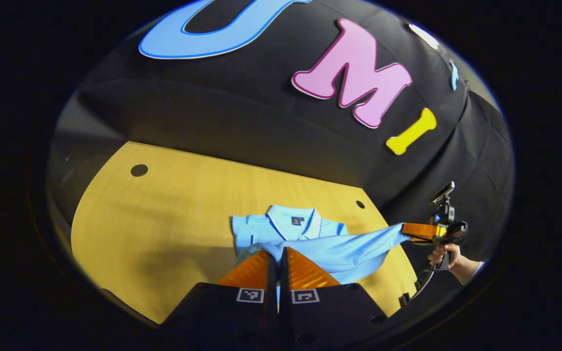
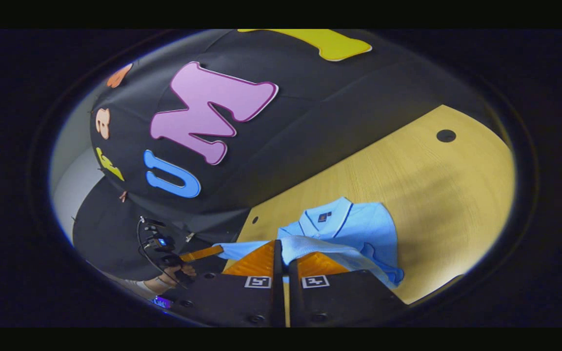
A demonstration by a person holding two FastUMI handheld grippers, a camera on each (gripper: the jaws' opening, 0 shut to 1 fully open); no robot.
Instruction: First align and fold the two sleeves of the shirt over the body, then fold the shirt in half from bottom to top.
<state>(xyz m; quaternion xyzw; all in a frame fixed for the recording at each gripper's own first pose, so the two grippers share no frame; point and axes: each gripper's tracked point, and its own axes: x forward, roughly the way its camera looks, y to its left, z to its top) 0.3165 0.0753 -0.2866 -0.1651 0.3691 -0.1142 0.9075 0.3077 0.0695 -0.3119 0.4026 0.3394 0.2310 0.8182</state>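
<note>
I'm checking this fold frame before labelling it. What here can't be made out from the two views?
- Left gripper view: the shirt's near hem is hidden behind the left gripper.
- Left gripper view: the right gripper's grip on the cloth is too small and far off to judge.
- Right gripper view: the shirt's lower part is hidden behind the right gripper's own fingers.
- Both views: the chest badge is too small to read.

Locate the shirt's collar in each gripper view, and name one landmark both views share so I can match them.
Left gripper view: the collar sits just right of centre, above the left gripper, at the far end of the shirt.
Right gripper view: the collar sits right of centre, above and right of the right gripper.
Shared landmark: the small dark badge inside the collar, on the yellow table.
</note>
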